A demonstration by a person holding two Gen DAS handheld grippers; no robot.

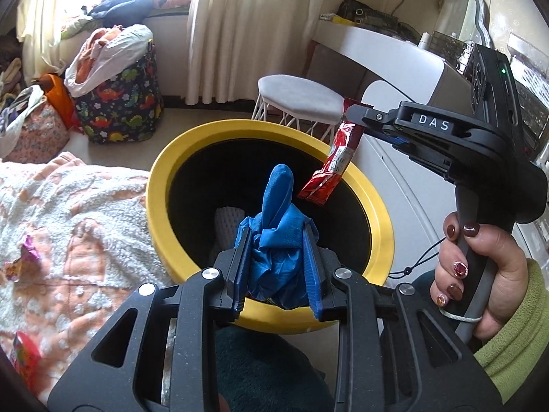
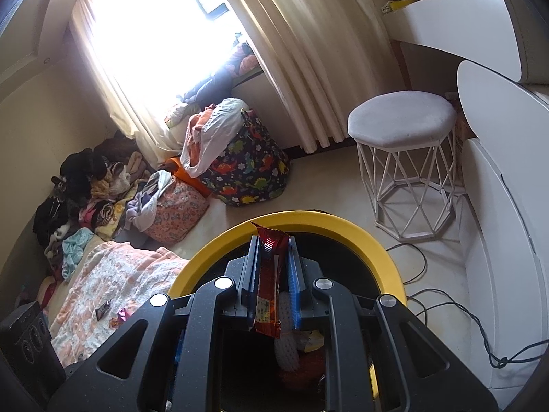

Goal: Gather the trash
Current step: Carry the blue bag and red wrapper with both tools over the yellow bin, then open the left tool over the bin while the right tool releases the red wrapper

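Both grippers hang over the mouth of a yellow-rimmed trash bin (image 1: pixel 274 130) with a dark inside, and each one holds a piece of trash. The left gripper (image 1: pixel 278 240) has its jaws narrowed onto a crumpled blue glove (image 1: pixel 278 219) — one finger of the glove sticks up above the blue pads, the rest bunches between them, all of it above the near part of the bin's opening. The right gripper (image 1: pixel 353 111), gripped by a hand (image 1: pixel 480 261) with dark painted nails and a green sleeve, pinches the top end of a red snack wrapper (image 1: pixel 331 161); the wrapper dangles down at a slant over the far right side of the opening.

In the right wrist view the same wrapper (image 2: pixel 271 274) runs lengthwise between the closed-in jaws of the right gripper (image 2: pixel 272 240), with the bin's rim (image 2: pixel 360 237) curving beyond it and some pale and orange trash lying deep inside.

Beside the bin lies a peach-and-white blanket (image 1: pixel 68 213) with a few small wrappers (image 1: pixel 29 250) on it. Farther off stand a white stool (image 2: pixel 401 120), a dinosaur-print bag (image 2: pixel 250 164) stuffed with clothes, and cream curtains (image 1: pixel 247 27).
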